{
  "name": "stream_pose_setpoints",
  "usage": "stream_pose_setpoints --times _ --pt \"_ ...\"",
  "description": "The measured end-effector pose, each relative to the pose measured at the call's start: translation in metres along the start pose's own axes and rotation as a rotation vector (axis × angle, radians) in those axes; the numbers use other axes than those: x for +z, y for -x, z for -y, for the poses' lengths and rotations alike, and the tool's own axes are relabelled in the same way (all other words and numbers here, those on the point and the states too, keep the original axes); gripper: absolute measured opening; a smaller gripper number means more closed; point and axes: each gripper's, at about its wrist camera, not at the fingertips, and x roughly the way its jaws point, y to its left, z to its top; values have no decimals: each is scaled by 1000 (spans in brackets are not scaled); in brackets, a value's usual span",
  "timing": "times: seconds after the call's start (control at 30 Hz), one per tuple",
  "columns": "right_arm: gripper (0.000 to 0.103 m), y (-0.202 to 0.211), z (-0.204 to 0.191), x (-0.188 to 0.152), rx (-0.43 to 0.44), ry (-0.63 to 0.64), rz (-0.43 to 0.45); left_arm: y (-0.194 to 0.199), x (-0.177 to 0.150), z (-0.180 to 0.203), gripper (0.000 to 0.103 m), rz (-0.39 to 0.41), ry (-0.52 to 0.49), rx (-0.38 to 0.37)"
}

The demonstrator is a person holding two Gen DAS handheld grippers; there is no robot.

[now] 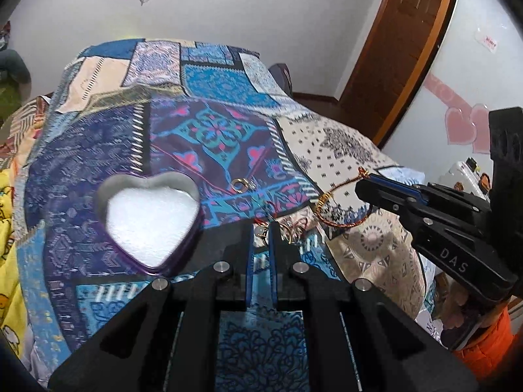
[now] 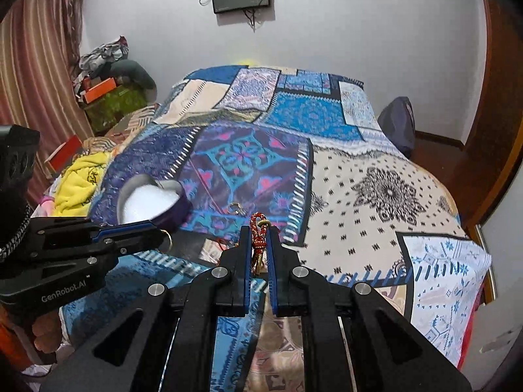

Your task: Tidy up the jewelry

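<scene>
A purple heart-shaped tin (image 1: pixel 151 220) with white lining lies open on the patterned bedspread; it also shows in the right wrist view (image 2: pixel 152 204). My right gripper (image 2: pixel 260 228) is shut on a red-and-gold braided bracelet (image 2: pixel 258 235), held above the bed; in the left wrist view the bracelet (image 1: pixel 330 202) hangs from that gripper (image 1: pixel 366 179). My left gripper (image 1: pixel 261 228) is shut on a small gold piece (image 1: pixel 263 233), with gold earrings (image 1: pixel 294 228) just beyond it. A gold ring (image 1: pixel 239 185) lies on the bedspread, also in the right wrist view (image 2: pixel 236 208).
The bed (image 2: pixel 376 196) fills both views. Clutter, boxes and yellow cloth (image 2: pixel 83 176) lie at its left. A wooden door (image 1: pixel 402 49) stands at the right. A dark bag (image 2: pixel 397 124) sits by the bed's far right corner.
</scene>
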Motion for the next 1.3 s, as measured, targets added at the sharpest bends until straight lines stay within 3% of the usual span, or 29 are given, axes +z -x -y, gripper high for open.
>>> stream_pose_setpoints --times 0.37,0.47,0.7,0.93,1.3 --pt "8 4 -28 21 74 33 56 30 5 -27 7 71 48 57" --pt "8 -9 -37 17 89 49 27 34 5 -35 7 75 66 69" --pt "8 -49 -37 -14 107 53 -139 33 -1 -43 7 58 78 86" --pt "8 -49 -20 -30 30 72 -199 26 -4 -45 7 43 86 84" --pt "8 -43 1 -26 -88 64 -171 19 -5 -49 7 27 90 109"
